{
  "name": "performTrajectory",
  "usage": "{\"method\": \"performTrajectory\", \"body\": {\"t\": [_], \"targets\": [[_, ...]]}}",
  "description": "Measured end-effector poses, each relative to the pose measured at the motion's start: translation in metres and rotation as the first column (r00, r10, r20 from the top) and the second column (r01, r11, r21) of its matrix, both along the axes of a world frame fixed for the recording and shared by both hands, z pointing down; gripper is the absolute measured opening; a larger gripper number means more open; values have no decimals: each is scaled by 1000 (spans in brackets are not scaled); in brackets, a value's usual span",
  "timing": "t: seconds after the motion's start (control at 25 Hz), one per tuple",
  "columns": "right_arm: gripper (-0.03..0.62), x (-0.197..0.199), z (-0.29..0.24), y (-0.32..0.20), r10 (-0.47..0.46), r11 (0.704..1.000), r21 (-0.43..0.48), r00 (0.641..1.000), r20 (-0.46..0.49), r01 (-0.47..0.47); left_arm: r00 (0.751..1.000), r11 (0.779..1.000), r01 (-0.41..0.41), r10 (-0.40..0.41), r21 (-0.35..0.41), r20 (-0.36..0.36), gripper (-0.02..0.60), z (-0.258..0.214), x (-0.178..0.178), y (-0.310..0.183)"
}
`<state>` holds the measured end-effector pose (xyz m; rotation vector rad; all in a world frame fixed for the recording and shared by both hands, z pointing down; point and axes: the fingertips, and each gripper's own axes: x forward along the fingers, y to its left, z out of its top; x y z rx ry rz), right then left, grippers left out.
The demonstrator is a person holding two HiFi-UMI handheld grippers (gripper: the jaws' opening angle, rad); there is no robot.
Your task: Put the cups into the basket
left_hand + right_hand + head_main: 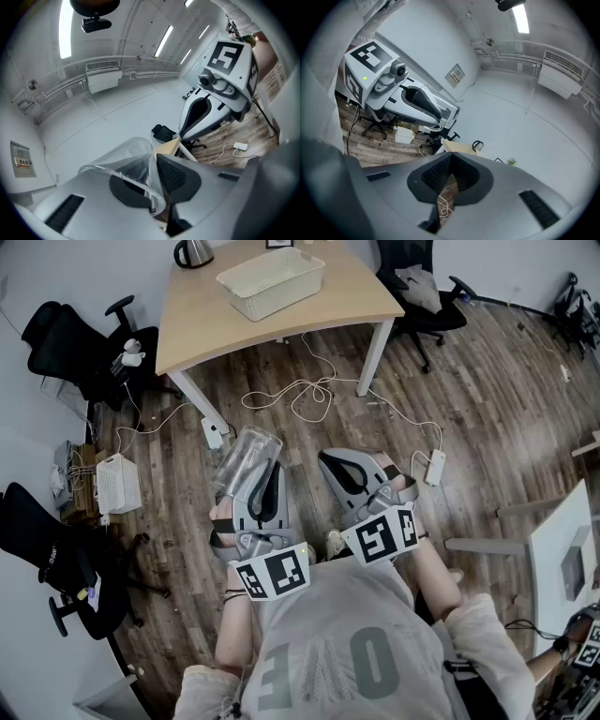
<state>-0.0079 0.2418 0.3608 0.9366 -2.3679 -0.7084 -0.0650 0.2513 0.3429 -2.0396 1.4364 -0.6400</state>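
On the table (pixel 187 324), empty basket (pixel 281 294), left hand-held gripper (pixel 254 472) pinching 1 clear cup (pixel 246 454), right hand-held gripper (pixel 335 465) closed

An office: black swivel chairs (pixel 66 338) beside a wooden worktop (pixel 187 324), cables (pixel 309 390) across plank floor (pixel 487 418).

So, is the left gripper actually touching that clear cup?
Touching. The left gripper view shows the left gripper with its jaws closed on the cup, pinching its wall at the rim with no gap.

L gripper (pixel 267 474), R gripper (pixel 330 461): grey shells, blk ribbed jaws | wht marker cubes (pixel 274 575), blk squares | grey tee (pixel 328 634), pale lettering
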Motion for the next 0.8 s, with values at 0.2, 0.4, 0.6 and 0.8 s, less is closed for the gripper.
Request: {"method": "performTrajectory", "body": {"t": [0.2,0.4,0.6,0.8], "targets": [[-2,-1,-2,-4,-2,1000,-1,1000,-5,2,1000,1000,2,-2,-1,-5,46,-3,-3,-6],[-2,2,-2,-8,-2,1000,1,1000,8,2,1000,1000,-5,5,-1,-4,46,-4,3,-11],[-2,9,6,-18,-2,1000,2,1000,-11,2,1000,1000,-15,15,-6,0,46,-1,13,-23],[-2,29,12,-34,-7,1000,1,1000,-26,7,1000,1000,-15,15,-4,7,46,-1,31,-39]]}}
